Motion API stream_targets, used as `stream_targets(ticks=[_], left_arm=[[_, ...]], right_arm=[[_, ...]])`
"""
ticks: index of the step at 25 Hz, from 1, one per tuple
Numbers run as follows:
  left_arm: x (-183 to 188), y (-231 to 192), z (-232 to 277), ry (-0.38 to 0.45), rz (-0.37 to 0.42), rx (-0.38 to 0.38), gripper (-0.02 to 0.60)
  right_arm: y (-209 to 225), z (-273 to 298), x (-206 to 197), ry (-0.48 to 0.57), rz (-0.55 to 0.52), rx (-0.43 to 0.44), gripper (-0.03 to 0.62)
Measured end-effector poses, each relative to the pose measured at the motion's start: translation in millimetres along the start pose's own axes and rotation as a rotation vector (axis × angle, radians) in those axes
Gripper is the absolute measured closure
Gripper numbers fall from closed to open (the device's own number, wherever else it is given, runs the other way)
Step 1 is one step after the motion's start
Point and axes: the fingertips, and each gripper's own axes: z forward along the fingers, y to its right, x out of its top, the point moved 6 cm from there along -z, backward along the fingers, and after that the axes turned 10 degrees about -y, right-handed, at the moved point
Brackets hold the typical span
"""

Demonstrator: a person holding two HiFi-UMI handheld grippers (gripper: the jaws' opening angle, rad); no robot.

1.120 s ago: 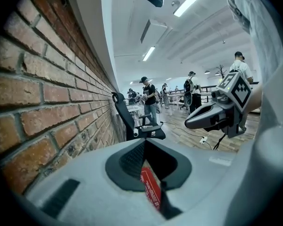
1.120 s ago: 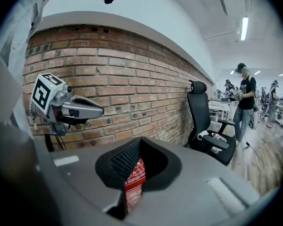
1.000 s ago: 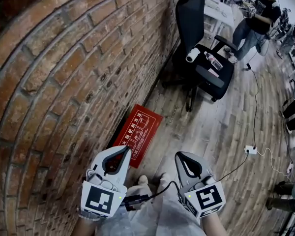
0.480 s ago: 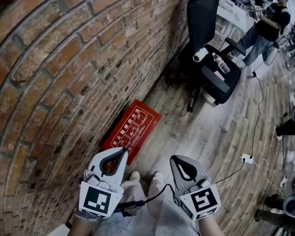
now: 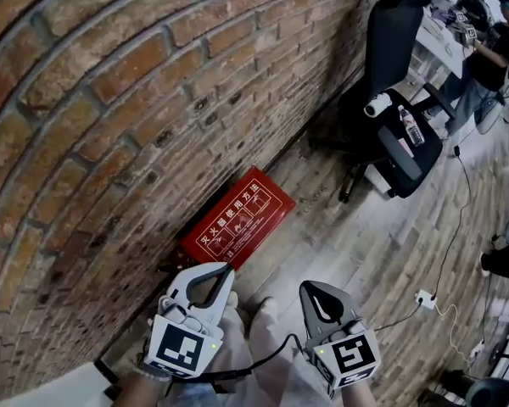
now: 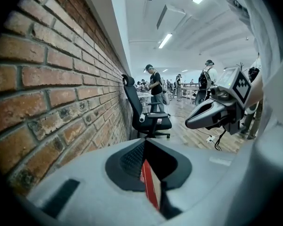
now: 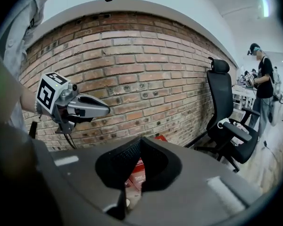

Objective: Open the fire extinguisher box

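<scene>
Brick wall [image 5: 110,100] runs along the left side of the fire extinguisher box [image 5: 237,225]. Left hand-held gripper [image 5: 226,270]: jaws clenched, nothing between them, near the box's near end and apart from it. Box: red, printed face up, on the wooden floor [image 5: 356,253] at the wall's foot. Right hand-held gripper [image 5: 309,287]: clenched, empty, right of the box. Black office chair [image 5: 399,125] beyond the box, well apart.
</scene>
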Motion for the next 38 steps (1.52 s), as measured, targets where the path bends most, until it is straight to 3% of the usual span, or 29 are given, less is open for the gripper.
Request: stream_targets(ticks=[7,11,19,26,32,38], left_arm=[[-41,12,19,-0.078,-0.084,-0.012,0.581],[-65,26,35,-0.111,-0.098,-0.055,0.581],[-109,42,72,-0.158,-0.149,-0.068,0.581],[-156,57,98,-0.201,-0.293,-0.056,0.581],[-193,67,120,-0.242,-0.353,-0.043,0.581],[-220,74,141,-0.250,-0.476,0.002,0.581]], right_arm=[[11,36,-22,-0.046,0.019,0.041,0.588],[13,59,-42,-0.084,0.024,0.077,0.587],[23,101,-74,-0.148,0.017,0.121,0.587],[27,139,-104,-0.200,0.012,0.192,0.586],[23,172,-123,-0.237,-0.007,0.268,0.587],[24,199,-137,-0.255,0.069,0.342,0.528]])
